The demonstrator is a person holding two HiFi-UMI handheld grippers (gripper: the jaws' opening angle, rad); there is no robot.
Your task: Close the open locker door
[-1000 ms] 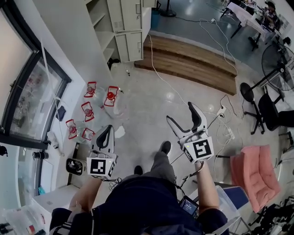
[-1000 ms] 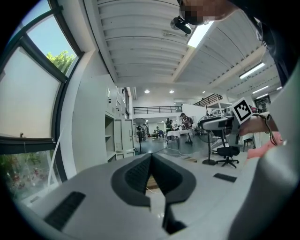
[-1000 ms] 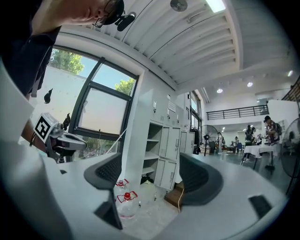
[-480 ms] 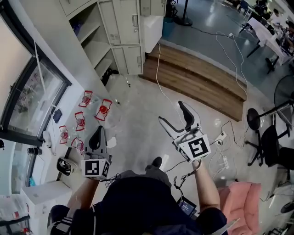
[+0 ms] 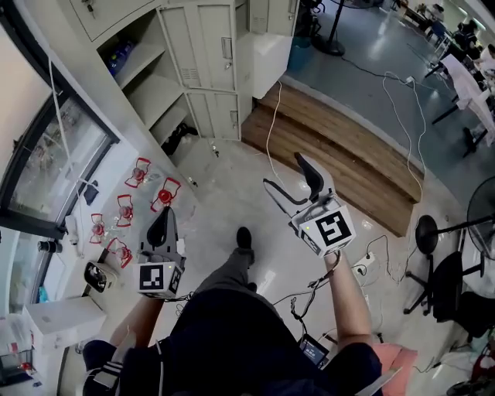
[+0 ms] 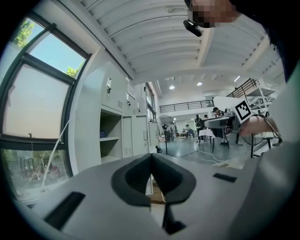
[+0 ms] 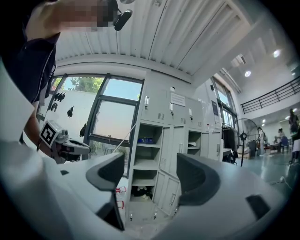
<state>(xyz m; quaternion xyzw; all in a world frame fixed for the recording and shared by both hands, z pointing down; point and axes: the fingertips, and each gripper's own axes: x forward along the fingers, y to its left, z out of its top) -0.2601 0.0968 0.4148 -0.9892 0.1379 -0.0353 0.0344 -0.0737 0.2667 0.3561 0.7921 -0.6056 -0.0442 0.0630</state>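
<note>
Overhead, a person stands on a pale floor [image 5: 232, 193], facing a grey locker bank [image 5: 267, 19] at the top of the head view. Its open locker door [image 5: 207, 46] is swung out beside exposed shelves [image 5: 151, 73], well apart from both tools. The left gripper [image 5: 162, 226] is clenched, its jaws pressed together on nothing. The right gripper [image 5: 290, 182] points toward the lockers with its jaws spread wide; they have just been closing a little, and nothing is between them.

claws [image 5: 161, 216] [image 5: 282, 172]: 2; red floor items [image 5: 165, 193]: perhaps 5
</note>
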